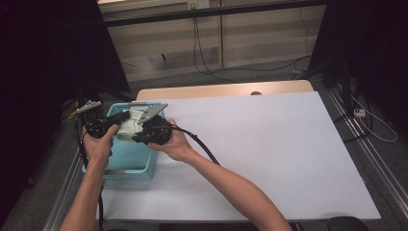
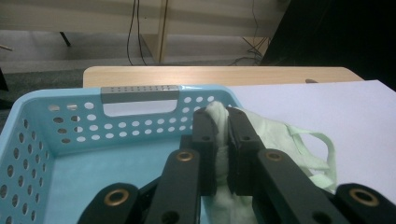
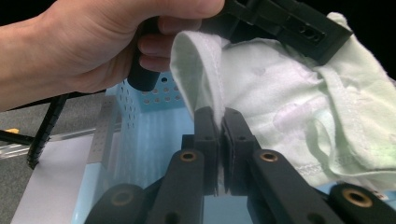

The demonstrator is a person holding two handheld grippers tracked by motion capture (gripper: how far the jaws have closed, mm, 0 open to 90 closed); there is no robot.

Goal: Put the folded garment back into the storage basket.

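Observation:
A pale green cloth garment (image 1: 129, 126) hangs over a light blue plastic basket (image 1: 126, 163) at the table's left edge. My left gripper (image 1: 126, 115) is shut on a bunched fold of the cloth (image 2: 219, 122), with its jaws pointing over the basket's far wall (image 2: 140, 116). From the right side, my right gripper (image 1: 137, 138) pinches a hemmed edge of the same cloth (image 3: 205, 88). In the right gripper view the cloth (image 3: 299, 102) spreads to the right, and the person's left hand (image 3: 93, 42) holds the other gripper above it.
The basket has a grey handle bar (image 2: 140, 93) on its far wall and stands on a white sheet (image 1: 269, 144) that covers the table. A wooden strip (image 1: 226, 89) runs along the far edge. Black cables (image 1: 202, 144) trail from both grippers.

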